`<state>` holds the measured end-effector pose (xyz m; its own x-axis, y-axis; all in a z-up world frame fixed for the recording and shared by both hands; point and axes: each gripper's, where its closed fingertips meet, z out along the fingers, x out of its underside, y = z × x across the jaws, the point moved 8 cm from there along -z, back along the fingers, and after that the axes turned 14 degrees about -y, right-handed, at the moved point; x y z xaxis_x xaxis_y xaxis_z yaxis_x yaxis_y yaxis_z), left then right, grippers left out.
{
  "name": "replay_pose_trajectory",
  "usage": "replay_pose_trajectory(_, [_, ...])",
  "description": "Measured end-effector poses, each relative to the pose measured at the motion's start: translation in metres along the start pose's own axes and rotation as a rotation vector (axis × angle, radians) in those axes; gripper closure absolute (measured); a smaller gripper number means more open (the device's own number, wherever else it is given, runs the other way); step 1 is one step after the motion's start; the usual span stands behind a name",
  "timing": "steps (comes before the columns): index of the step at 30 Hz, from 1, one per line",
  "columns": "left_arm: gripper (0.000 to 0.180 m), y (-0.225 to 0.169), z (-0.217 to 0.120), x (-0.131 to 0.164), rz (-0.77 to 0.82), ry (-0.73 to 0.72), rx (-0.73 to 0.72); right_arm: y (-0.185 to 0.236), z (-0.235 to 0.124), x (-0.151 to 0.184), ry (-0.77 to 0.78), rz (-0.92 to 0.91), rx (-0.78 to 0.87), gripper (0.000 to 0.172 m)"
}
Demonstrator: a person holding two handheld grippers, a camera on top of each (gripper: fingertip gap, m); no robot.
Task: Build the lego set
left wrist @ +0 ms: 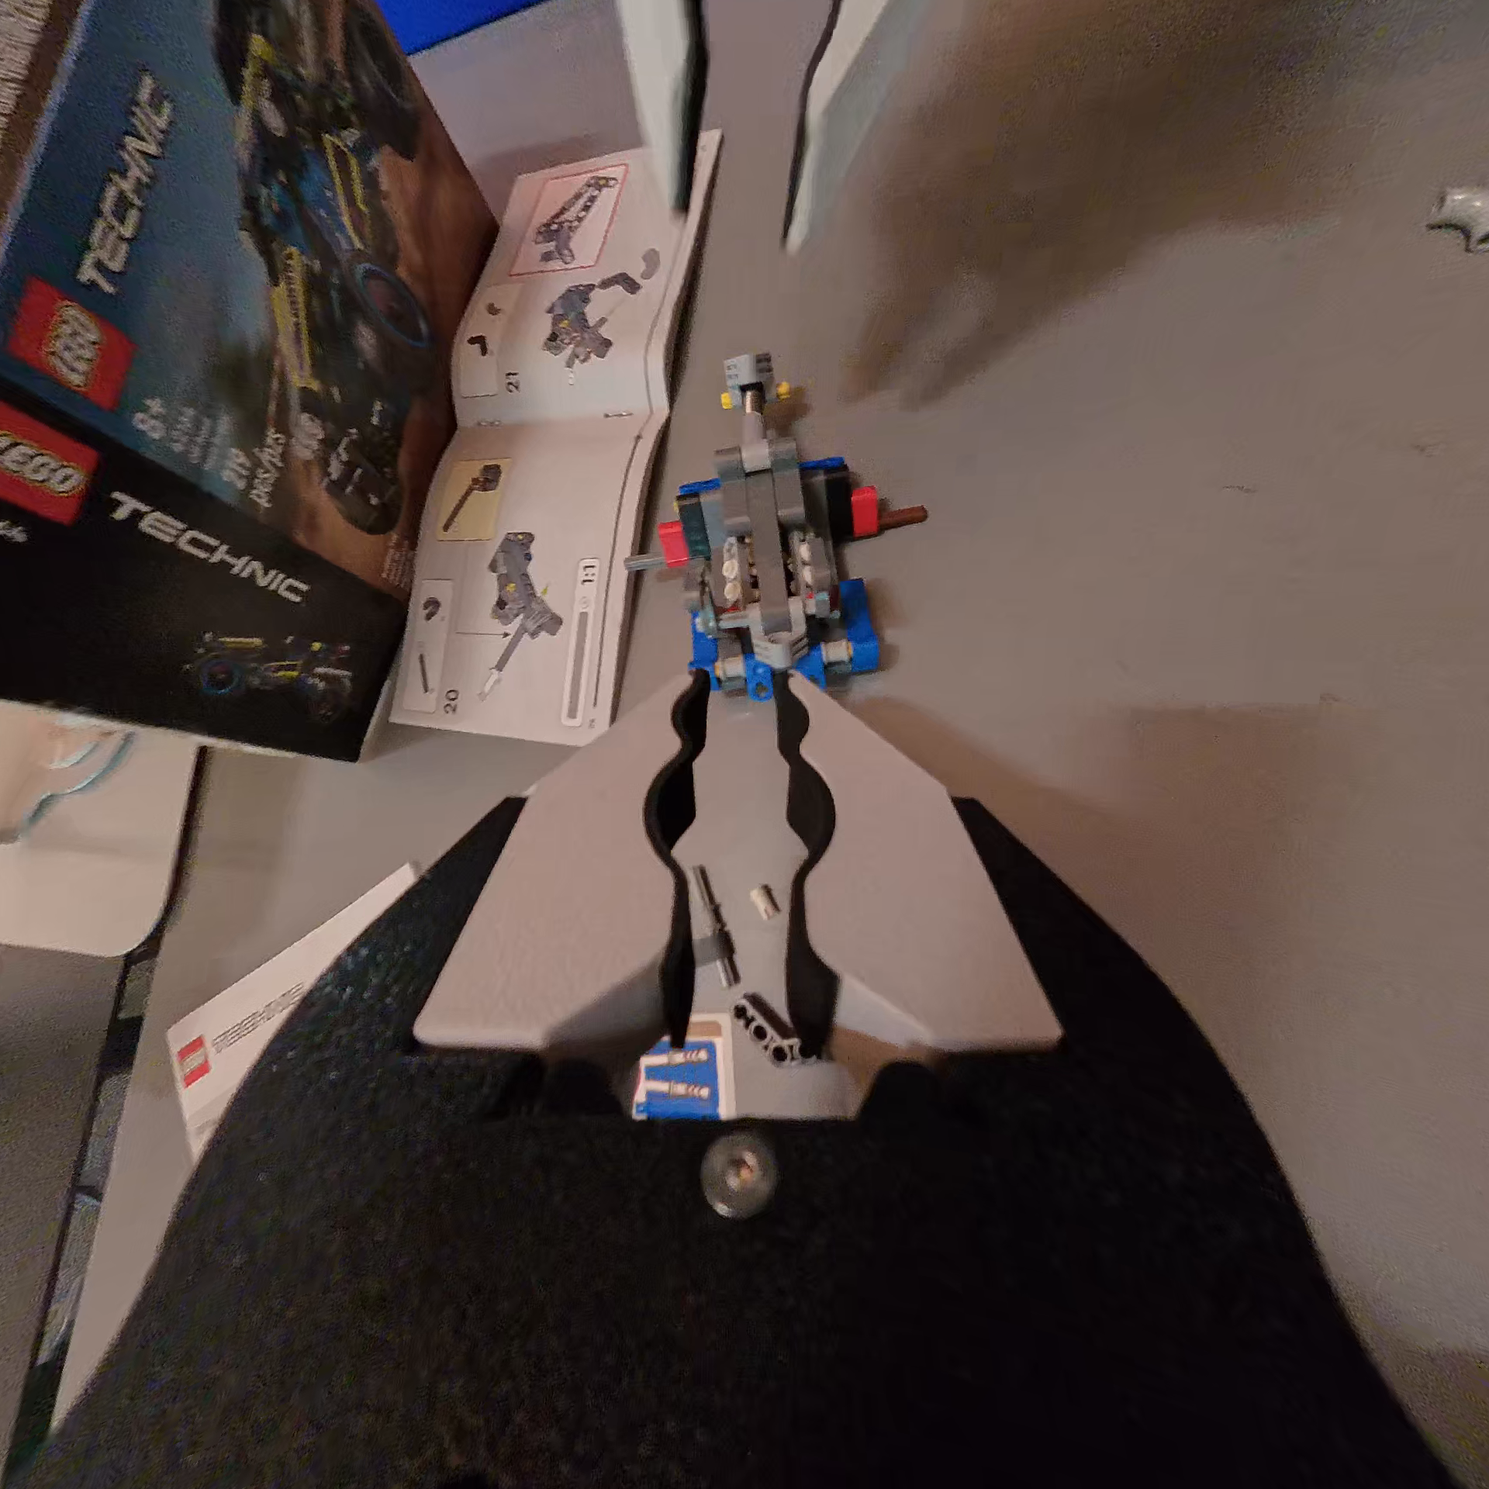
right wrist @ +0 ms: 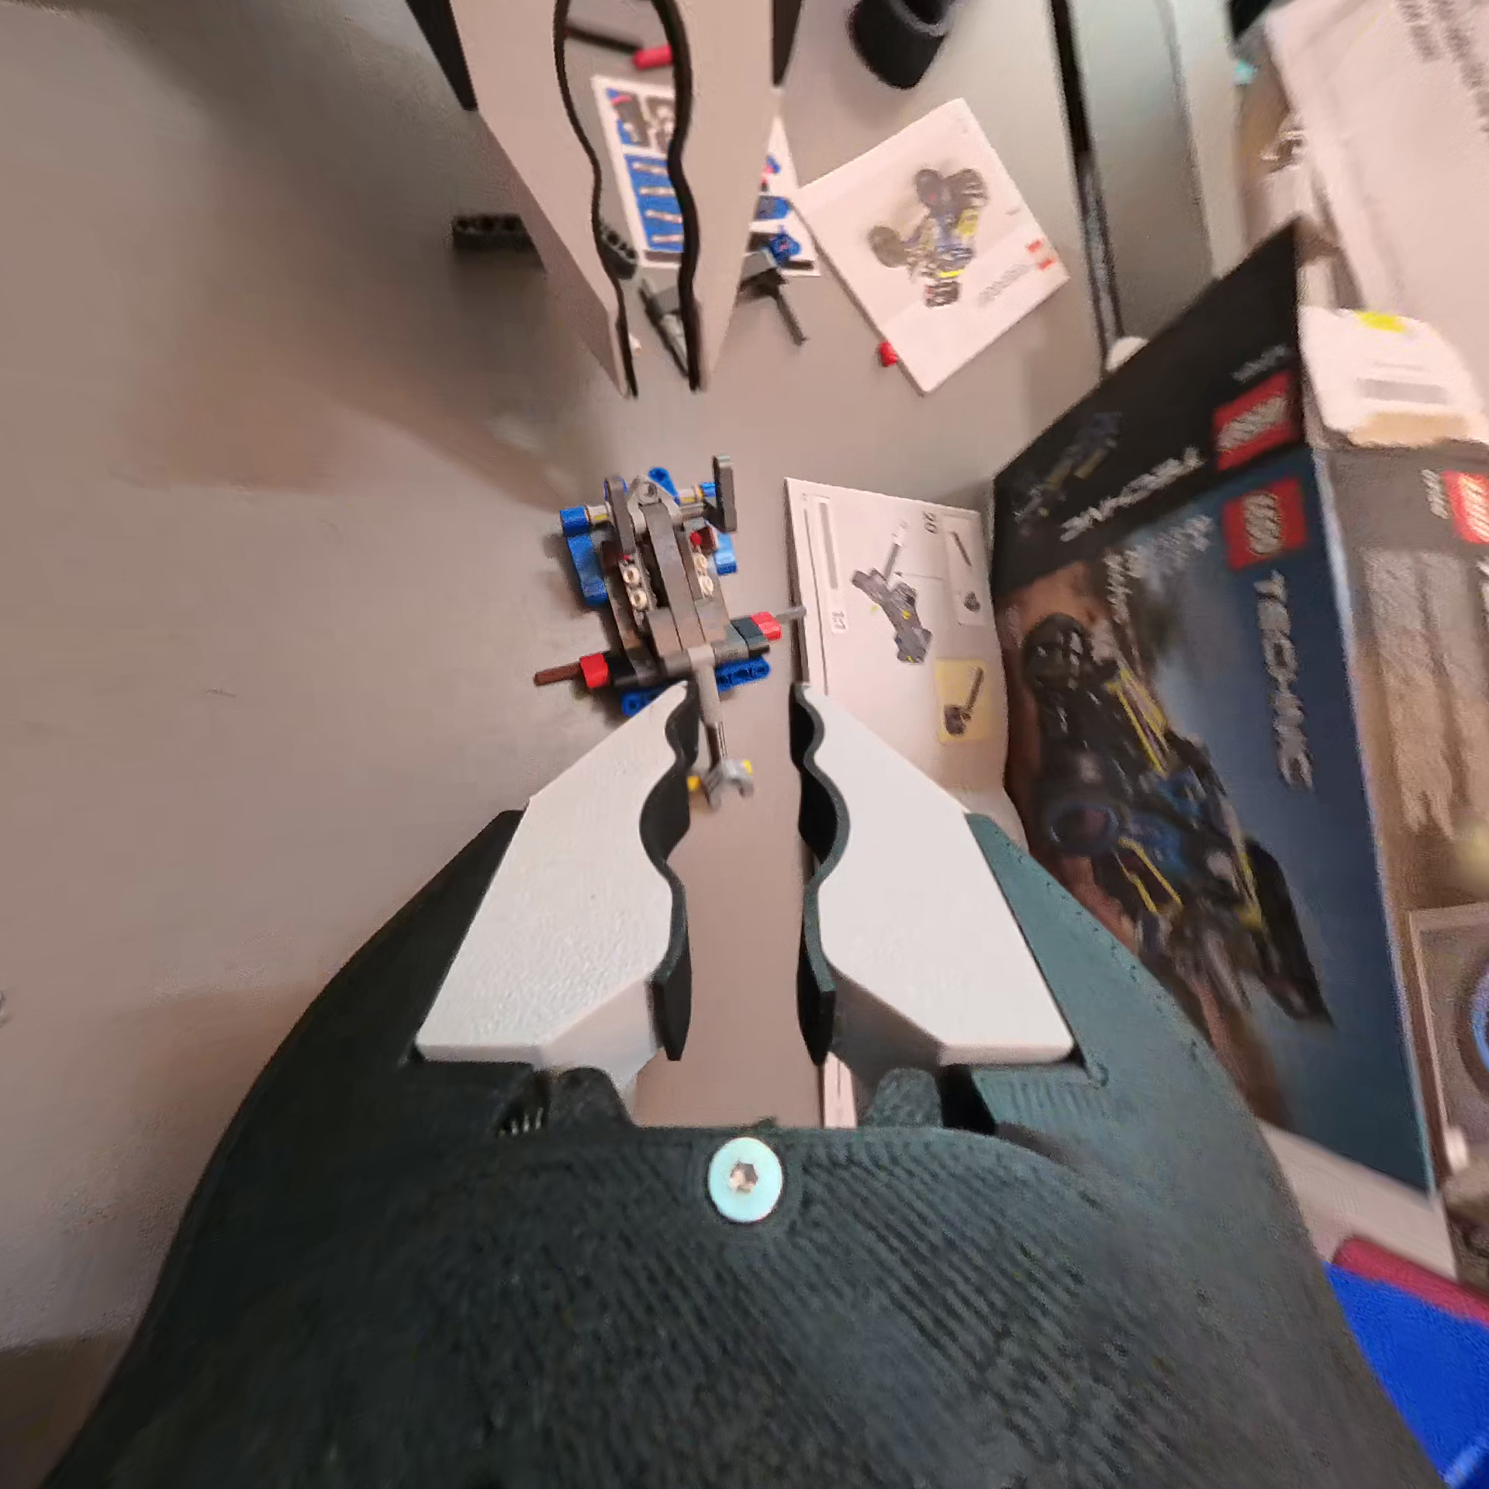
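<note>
Nearest, the left gripper is angled down at the grey table, its jaws a little apart and gripping nothing; its tips sit just at the blue end of a small brick-built model, whether touching I cannot tell. Loose small pieces lie on the table beneath its fingers. Opposite, the right gripper faces it, jaws parted and empty, the model's grey shaft lying between the pads unpressed. Beyond lie an open instruction booklet and, farther, the set's box.
</note>
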<state>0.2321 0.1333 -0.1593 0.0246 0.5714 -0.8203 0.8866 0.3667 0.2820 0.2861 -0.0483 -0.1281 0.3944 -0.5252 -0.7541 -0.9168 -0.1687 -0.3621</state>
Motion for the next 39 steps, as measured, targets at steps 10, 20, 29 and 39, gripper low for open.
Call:
replay_pose_trajectory(10, [0.167,0.018,-0.041,-0.017,-0.032,-0.101,-0.144,0.121,-0.079,0.018,-0.023,0.249,-0.055,0.149])
replay_pose_trajectory(20, [0.166,-0.009,-0.051,-0.029,-0.023,-0.083,-0.147,0.205,-0.085,0.023,-0.005,0.271,-0.094,0.14])
replay_pose_trajectory(29, [0.166,-0.128,-0.06,-0.002,-0.065,-0.086,0.046,0.226,-0.115,0.044,0.149,0.231,-0.07,0.135])
replay_pose_trajectory(39, [0.137,-0.228,-0.069,0.009,-0.193,-0.106,0.138,0.238,-0.115,0.074,-0.039,0.322,-0.161,0.131])
